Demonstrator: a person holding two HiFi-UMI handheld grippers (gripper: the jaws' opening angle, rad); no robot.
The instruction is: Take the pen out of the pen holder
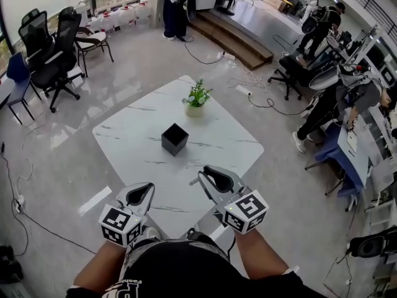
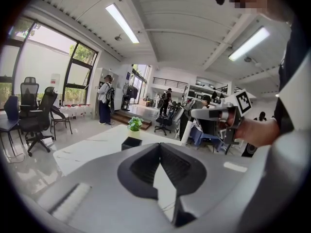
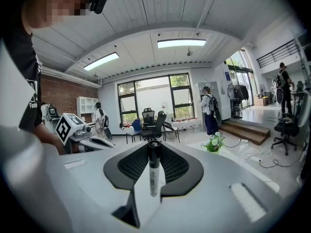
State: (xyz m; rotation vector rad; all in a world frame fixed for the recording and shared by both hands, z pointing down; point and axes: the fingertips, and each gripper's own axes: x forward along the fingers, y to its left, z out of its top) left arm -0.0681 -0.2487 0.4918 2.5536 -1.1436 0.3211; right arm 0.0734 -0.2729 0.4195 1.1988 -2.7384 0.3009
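A black square pen holder [image 1: 174, 139] [image 2: 131, 142] stands in the middle of the white marble table [image 1: 136, 129]. Well short of it, near my body at the table's near edge, both grippers are held up. My right gripper [image 1: 201, 177] [image 3: 154, 147] is shut on a pen [image 3: 154, 171] with a black cap and a white barrel, which stands upright between the pads. In the head view the pen is hidden. My left gripper [image 1: 146, 190] [image 2: 158, 147] is shut with nothing in it.
A small potted plant [image 1: 197, 98] [image 3: 214, 142] sits behind the holder. Black office chairs [image 1: 53, 54] stand to the left, wooden steps [image 1: 232, 39] and floor cables beyond the table. A person [image 1: 335, 98] bends over desks at the right.
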